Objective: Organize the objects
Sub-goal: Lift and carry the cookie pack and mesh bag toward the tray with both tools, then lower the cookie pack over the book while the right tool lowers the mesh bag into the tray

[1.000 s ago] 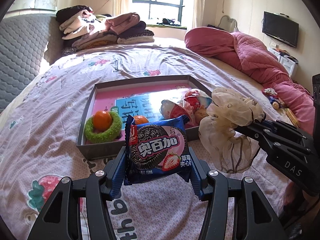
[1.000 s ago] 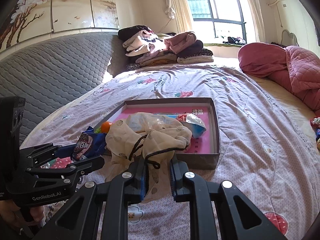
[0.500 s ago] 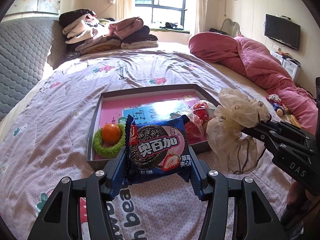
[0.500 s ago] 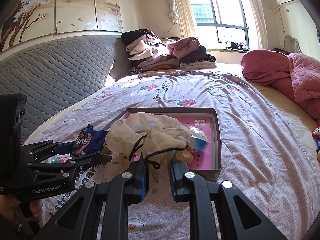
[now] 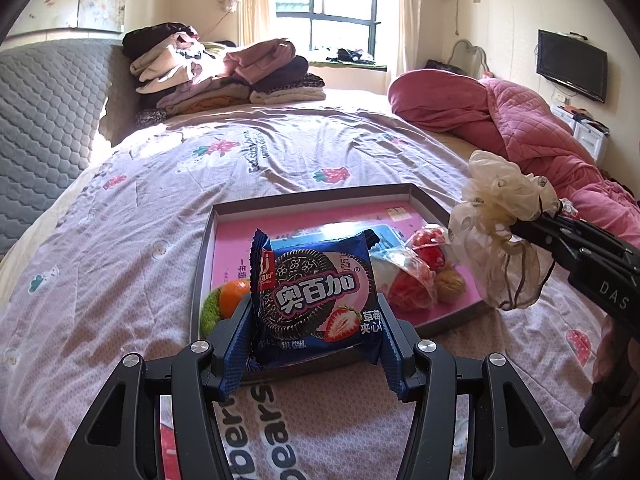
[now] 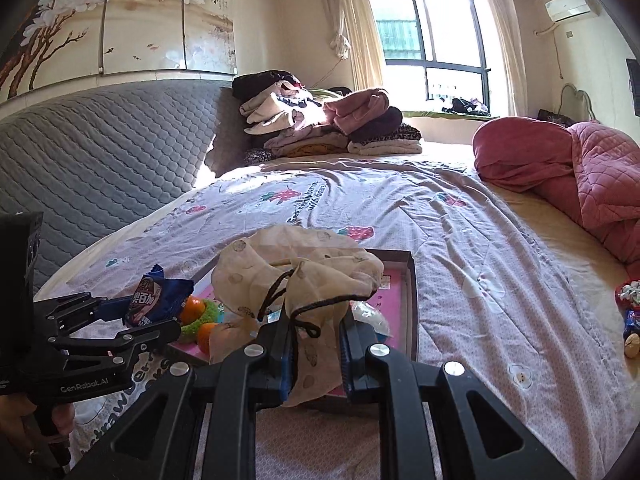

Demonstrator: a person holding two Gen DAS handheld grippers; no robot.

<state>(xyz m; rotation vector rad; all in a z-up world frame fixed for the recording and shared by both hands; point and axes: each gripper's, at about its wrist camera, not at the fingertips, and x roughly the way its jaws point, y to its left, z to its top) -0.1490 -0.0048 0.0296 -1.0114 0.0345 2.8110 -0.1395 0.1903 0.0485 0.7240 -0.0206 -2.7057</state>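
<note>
Bedroom, quilted bed (image 5: 168,216) under tray (image 5: 428,200), left jaws clamping biscuit packet (image 5: 316,300), right jaws pinching drawstring pouch (image 6: 304,280)

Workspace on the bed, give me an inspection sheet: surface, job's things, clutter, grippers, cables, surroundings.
Surface: bedspread with strawberry print, wrinkled.
Job's things: shallow box holding an orange in a green ring, wrapped sweets and a walnut.
Clutter: folded clothes; pink quilt; small items at the bed's edge.
Grippers: left gripper grips a cookie packet; right gripper pinches a drawstring pouch.
Cables: nothing seen.
Surroundings: window, television, grey headboard.
</note>
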